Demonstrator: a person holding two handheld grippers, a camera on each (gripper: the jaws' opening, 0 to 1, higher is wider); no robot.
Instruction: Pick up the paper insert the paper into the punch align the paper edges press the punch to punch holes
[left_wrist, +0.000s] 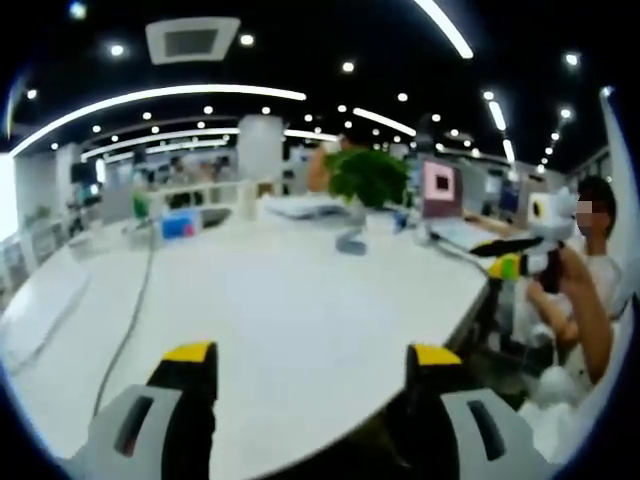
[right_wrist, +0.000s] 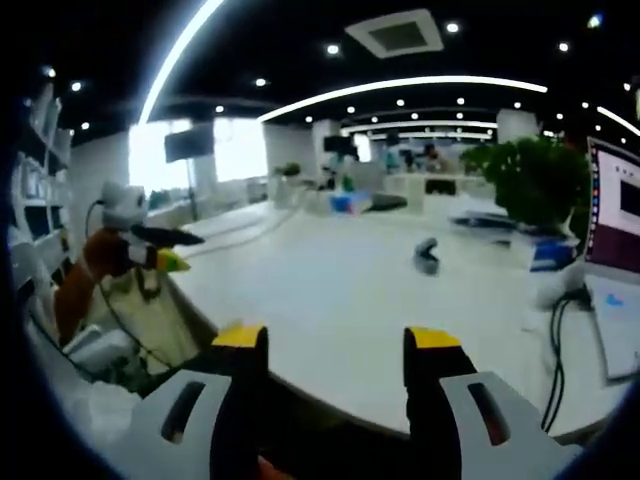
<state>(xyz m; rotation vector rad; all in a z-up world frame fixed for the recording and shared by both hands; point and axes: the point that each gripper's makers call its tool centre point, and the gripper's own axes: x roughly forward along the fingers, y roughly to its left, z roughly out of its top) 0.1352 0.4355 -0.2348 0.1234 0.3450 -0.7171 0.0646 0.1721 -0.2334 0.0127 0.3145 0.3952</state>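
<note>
Punch, a small grey metal one (right_wrist: 426, 255), sits on the broad white table (right_wrist: 340, 300) well ahead of the right gripper (right_wrist: 336, 345), whose yellow-tipped black jaws stand apart, holding nothing. In the left gripper view the same punch (left_wrist: 351, 242) lies far beyond the left gripper (left_wrist: 312, 360), also spread wide and empty, near a leafy green potted plant (left_wrist: 368, 176). A thin grey cable (left_wrist: 130, 320) trails across the tabletop. A seated person (left_wrist: 590, 290) holds another gripper at the table's edge.
</note>
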